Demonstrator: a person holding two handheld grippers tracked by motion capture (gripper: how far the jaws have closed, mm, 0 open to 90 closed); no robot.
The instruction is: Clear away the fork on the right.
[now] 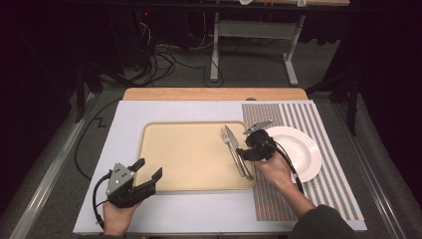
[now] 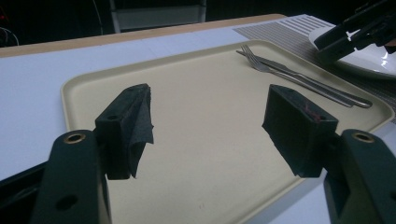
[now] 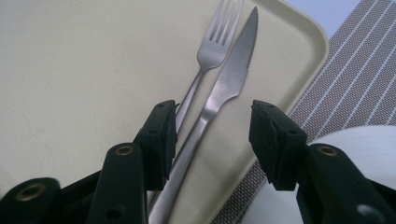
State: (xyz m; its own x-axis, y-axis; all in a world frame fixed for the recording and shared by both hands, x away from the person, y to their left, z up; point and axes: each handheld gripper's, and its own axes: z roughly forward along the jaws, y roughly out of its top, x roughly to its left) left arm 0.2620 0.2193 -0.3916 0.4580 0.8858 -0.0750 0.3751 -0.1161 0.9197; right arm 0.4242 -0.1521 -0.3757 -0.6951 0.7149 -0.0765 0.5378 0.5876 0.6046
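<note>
Because the knife (image 3: pixel 219 100) and the fork (image 3: pixel 205 56) lie side by side along the right edge of the cream tray (image 1: pixel 164 149), handles toward the person and tips pointing away, they read as cutlery set down together in a neat pair, close enough that they seem to touch along the handles. Above those handles hangs the right gripper (image 3: pixel 212 140), its jaws standing partly apart with nothing pressed between the pads; the knife handle runs up through the gap and the fork handle passes just beside the left pad, so the hold looks given up rather than taken. Just beside the tray's right rim, on the striped placemat (image 1: pixel 318 124), sits the white plate (image 1: pixel 303 154), bare, with the right hand (image 1: pixel 273 169) partly over its near edge. Well apart, off the tray's near left corner, the left gripper (image 1: pixel 148 169) rests with its jaws spread wide and empty, aimed across the tray as though waiting its turn.
</note>
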